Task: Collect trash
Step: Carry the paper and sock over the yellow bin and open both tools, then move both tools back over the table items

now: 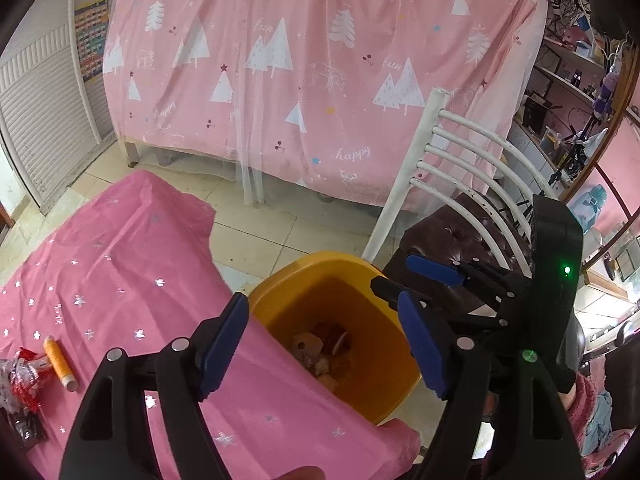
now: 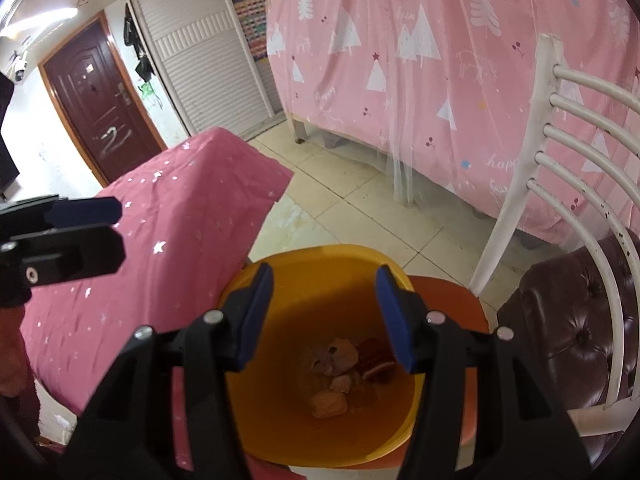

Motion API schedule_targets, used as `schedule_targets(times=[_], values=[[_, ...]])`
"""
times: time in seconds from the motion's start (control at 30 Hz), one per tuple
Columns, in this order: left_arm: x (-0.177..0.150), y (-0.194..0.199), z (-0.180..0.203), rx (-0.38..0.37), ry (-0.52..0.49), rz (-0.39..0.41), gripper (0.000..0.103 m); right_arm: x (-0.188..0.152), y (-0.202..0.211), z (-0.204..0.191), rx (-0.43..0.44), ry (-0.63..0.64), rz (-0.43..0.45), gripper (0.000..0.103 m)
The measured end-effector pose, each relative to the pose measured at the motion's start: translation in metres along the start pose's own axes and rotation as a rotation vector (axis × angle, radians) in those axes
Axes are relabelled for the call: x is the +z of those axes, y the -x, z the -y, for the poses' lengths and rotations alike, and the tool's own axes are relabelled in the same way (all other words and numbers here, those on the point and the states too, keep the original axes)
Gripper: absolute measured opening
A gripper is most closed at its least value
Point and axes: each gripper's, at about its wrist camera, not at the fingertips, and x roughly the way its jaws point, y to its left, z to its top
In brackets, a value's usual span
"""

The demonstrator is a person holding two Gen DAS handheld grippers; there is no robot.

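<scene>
A: Item one, your left gripper. State?

B: Jaws apart, nothing between them. The yellow bin sits right below the gap, beside the table's pink cloth.

A: Item two, your right gripper.

B: Jaws also apart and empty. You hold it straight over the same bin; in the left view it crosses in from the right, above the bin's far rim.

A: Item three, trash already in the bin.

B: A heap of crumpled scraps on the bottom, pale lumps and a red-striped piece. The shade in there is deep, so they may be paper or wrappers; I cannot tell which.

A: Item four, trash outside it.

B: On the cloth, well left of your left gripper: an orange tube lying flat, touching or just beside a red-and-silver wrapper. The wrapper is cut off by the picture's edge.

A: Item five, surroundings.

B: A white-backed chair with a dark seat stands right of the bin; its seat is partly hidden behind your right gripper.
</scene>
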Motion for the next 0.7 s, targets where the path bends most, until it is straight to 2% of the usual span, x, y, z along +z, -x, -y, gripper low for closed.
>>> schedule_targets(times=[0.27,0.37,0.5,0.7], values=[[-0.01,0.036,-0.022,0.048,-0.002,0.059,0.071,0.007,-0.002,-0.03,0.035,0.049,-0.001,0.051],[-0.015,0.053,-0.035,0.09,-0.007,0.093,0.071,0.011,0.0,-0.045,0.054,0.069,0.006,0.051],[-0.024,0.08,-0.056,0.14,0.012,0.137,0.071,0.018,0.001,-0.067,0.075,0.104,0.01,0.061],[-0.036,0.117,-0.102,0.211,0.079,0.193,0.071,0.023,-0.001,-0.109,0.105,0.178,0.008,0.061]])
